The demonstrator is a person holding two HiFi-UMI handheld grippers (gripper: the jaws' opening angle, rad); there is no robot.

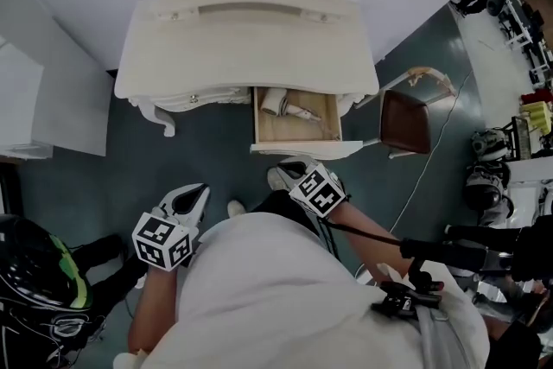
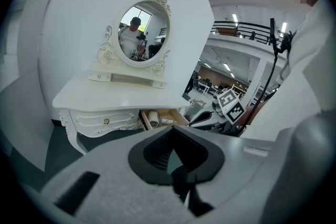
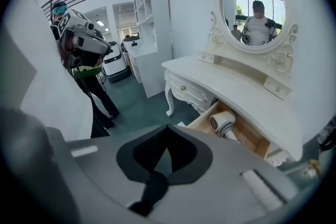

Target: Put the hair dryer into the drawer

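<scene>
vanity — drawer open (teal floor)

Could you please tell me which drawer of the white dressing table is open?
The right-hand drawer in the head view is open, pulled out with the hair dryer lying inside. The knobbed drawer to its left is shut flush.

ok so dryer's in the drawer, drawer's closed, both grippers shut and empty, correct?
Not quite. The drawer is open, pulled out of the dressing table, as the head view shows. The hair dryer does lie in it, and the left gripper and right gripper are both shut and empty.
</scene>
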